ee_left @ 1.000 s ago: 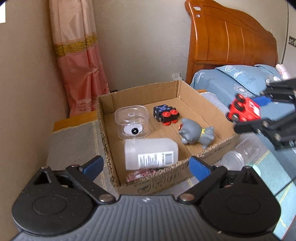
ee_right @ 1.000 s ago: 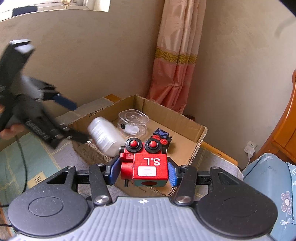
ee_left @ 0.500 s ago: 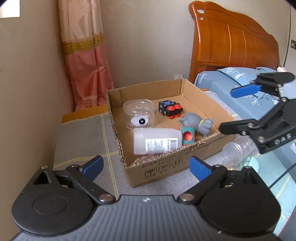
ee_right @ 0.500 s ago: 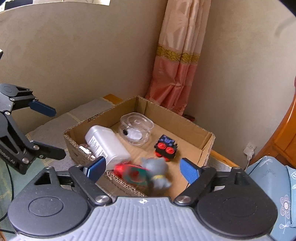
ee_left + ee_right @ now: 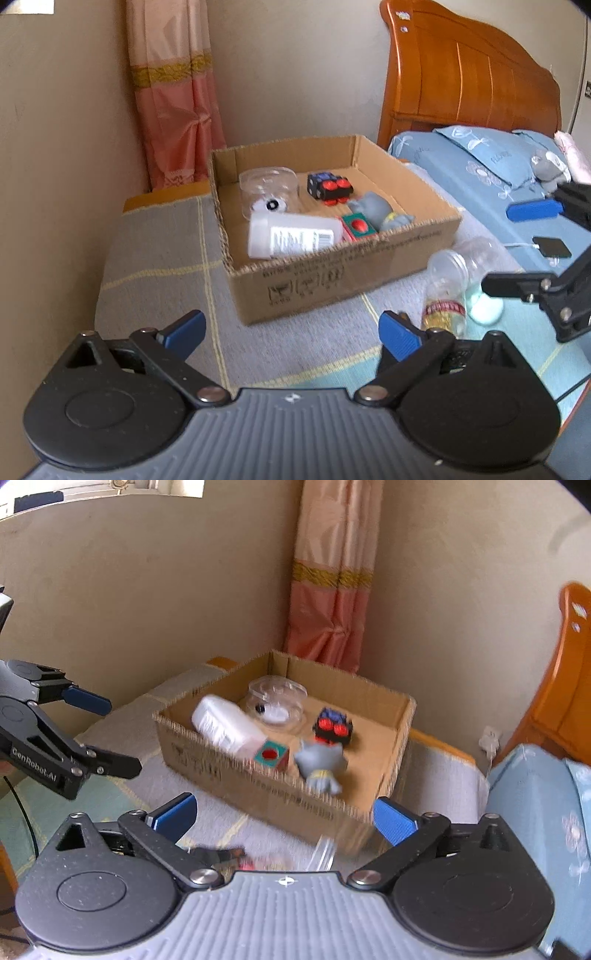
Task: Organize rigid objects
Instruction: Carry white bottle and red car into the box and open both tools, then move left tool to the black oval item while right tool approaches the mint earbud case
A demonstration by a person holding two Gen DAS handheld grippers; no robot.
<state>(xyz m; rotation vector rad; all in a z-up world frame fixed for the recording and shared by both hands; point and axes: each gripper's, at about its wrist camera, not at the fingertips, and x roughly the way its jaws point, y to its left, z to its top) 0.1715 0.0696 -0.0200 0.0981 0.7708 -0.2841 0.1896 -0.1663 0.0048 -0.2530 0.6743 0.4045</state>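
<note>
Toys and a white bottle (image 5: 291,236) are seen inside the cardboard box (image 5: 332,273). Both the left gripper (image 5: 291,332) and right gripper (image 5: 284,812) are spread wide, empty. The clear bottle (image 5: 448,284), apparently lying beside the box, is probably to be grasped next.

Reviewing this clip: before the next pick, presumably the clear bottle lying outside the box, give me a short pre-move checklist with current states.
1. Right gripper empty with jaws apart: ok.
2. Left gripper empty with jaws apart: ok.
3. Red toy block inside the cardboard box, between the white bottle and the grey cat figure: ok.
4. Clear plastic bottle still outside the box, on its side on the mat: not ok, still to be packed.
5. Bottle sits between the right gripper's fingers: cannot tell; the right wrist view shows only a blur at its lower edge.
6. Free floor space in the box for the bottle: ok, far right part is bare.
</note>
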